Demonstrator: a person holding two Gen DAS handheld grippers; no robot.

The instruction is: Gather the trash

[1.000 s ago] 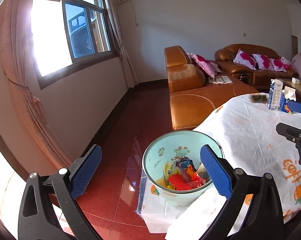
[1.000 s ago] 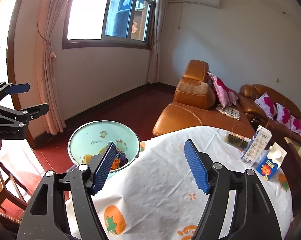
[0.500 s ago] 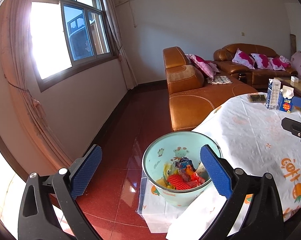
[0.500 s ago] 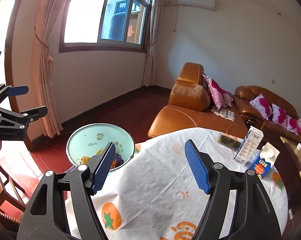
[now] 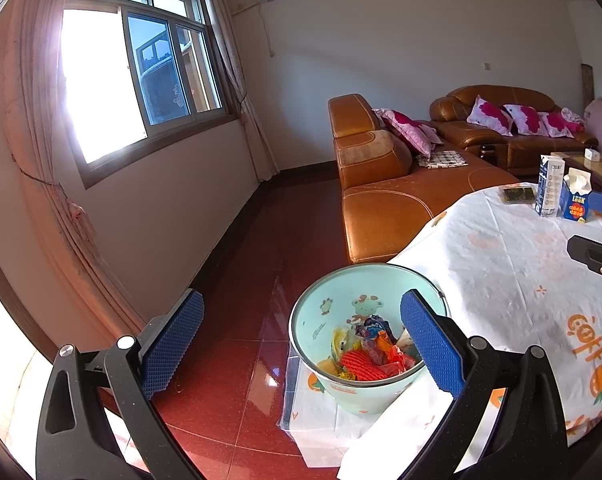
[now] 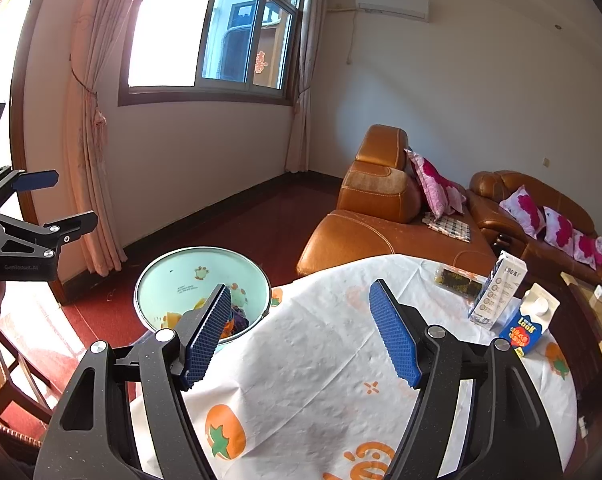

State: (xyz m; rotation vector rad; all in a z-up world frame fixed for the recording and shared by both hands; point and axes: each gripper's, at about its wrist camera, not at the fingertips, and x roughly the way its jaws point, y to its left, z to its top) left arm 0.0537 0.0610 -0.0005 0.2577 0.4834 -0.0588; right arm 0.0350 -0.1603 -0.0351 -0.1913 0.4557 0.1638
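Note:
A pale green bin (image 5: 357, 388) (image 6: 173, 276) with cartoon prints stands beside the round table, holding several colourful wrappers (image 5: 371, 354). My left gripper (image 5: 301, 332) hangs open above and in front of the bin, with nothing between its blue pads. My right gripper (image 6: 301, 332) is open over the white tablecloth (image 6: 325, 364), empty too. At the table's far side stand a tall white carton (image 6: 497, 294) (image 5: 551, 190), a blue milk carton (image 6: 527, 324) (image 5: 577, 198) and a dark flat packet (image 6: 457, 280) (image 5: 519, 194).
An orange leather sofa (image 5: 385, 200) with pink cushions lies beyond the table. Red tiled floor (image 5: 241, 280) runs to the window wall with curtains. A wooden chair (image 6: 9, 396) shows at lower left of the right wrist view. A coffee table (image 5: 601, 168) stands far right.
The right wrist view has shifted slightly, so the table and cartons sit lower and more to the left. The left gripper has stayed put. Both stay open.

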